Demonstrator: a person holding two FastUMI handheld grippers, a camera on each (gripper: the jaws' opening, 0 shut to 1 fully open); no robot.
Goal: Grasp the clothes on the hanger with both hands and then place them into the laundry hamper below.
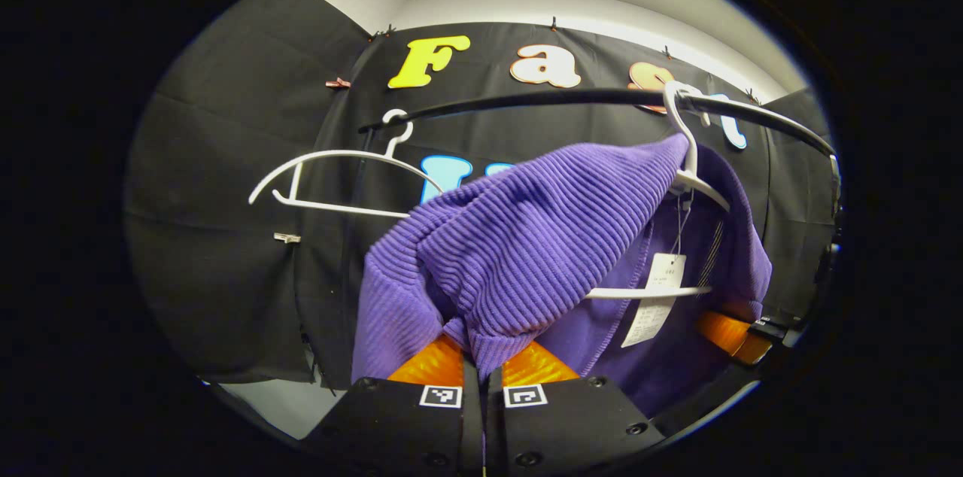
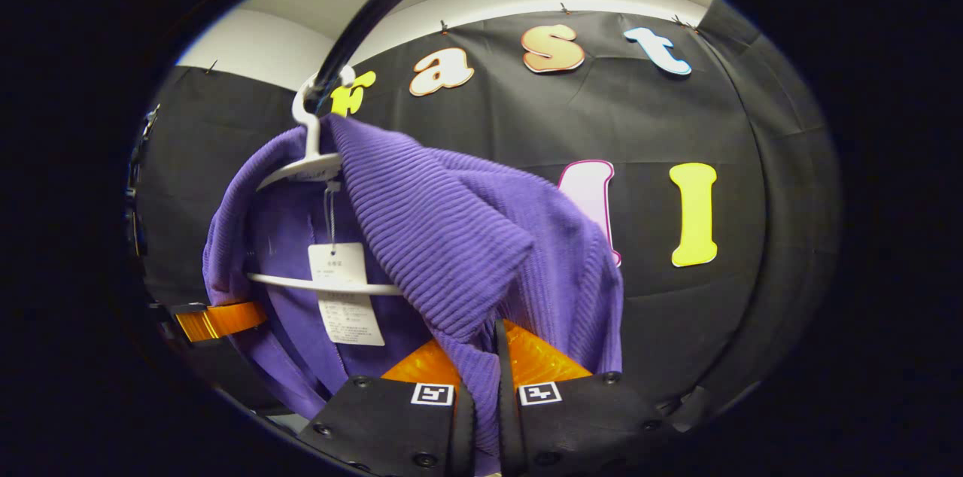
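1. In the left gripper view, my left tongs [image 1: 481, 368] were clamped on a fold of the purple ribbed garment [image 1: 527, 251], the knit pinched between both fingers with almost no gap left.
2. In the right gripper view, my right tongs [image 2: 481, 364] were likewise closed on the same garment [image 2: 451, 221], a strip of the cloth running down between the two fingers.
3. The garment was on its white hanger [image 1: 688, 176], whose hook sat over the black rail [image 1: 527, 98]; the cloth was bunched up and pulled toward each camera.
4. I could see the hanger's lower bar [image 2: 323, 283] crossing the open inside of the garment, with a white paper tag [image 2: 342, 293] dangling from a string in front of it.
5. A second white hanger [image 1: 338, 180] hung bare on the rail, well apart from the loaded one, on the left side of the left gripper view.
6. From the left gripper view I saw the other tongs at the garment's far edge [image 1: 733, 334]; from the right gripper view, likewise [image 2: 218, 320].
7. I saw no hamper in either view, so I could not tell its contents.
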